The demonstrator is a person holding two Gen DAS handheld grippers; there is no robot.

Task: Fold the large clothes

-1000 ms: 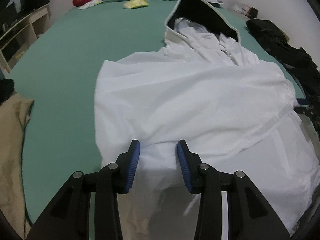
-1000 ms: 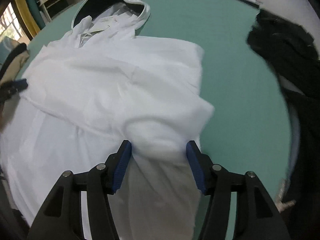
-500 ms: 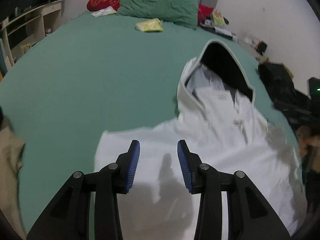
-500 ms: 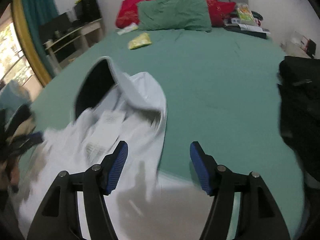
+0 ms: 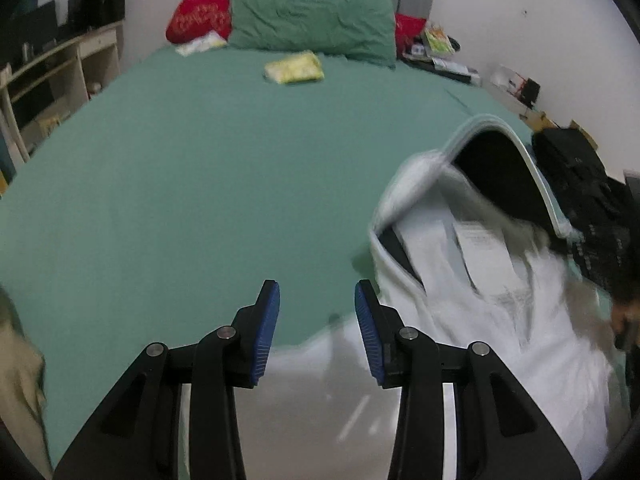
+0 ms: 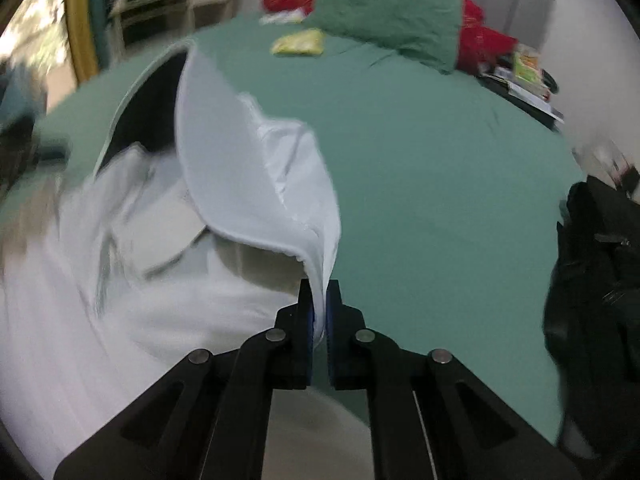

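A large white hooded garment with a dark-lined hood lies on the green bed sheet. In the left wrist view my left gripper stands open above the sheet by the garment's left edge, nothing between its blue pads. In the right wrist view the same white garment spreads to the left, and my right gripper is shut on a fold of its hood edge, which rises from between the pads. The hood stands lifted, its dark lining showing on the left.
A green pillow and a red pillow lie at the headboard, with a yellow packet on the sheet. Black clothes are heaped at the bed's right edge. Shelves stand on the left. A beige cloth hangs at lower left.
Both grippers moved up the garment toward the hood. The right gripper, open before, closed on the hood's edge. The left gripper stayed open and now hovers over bare sheet.
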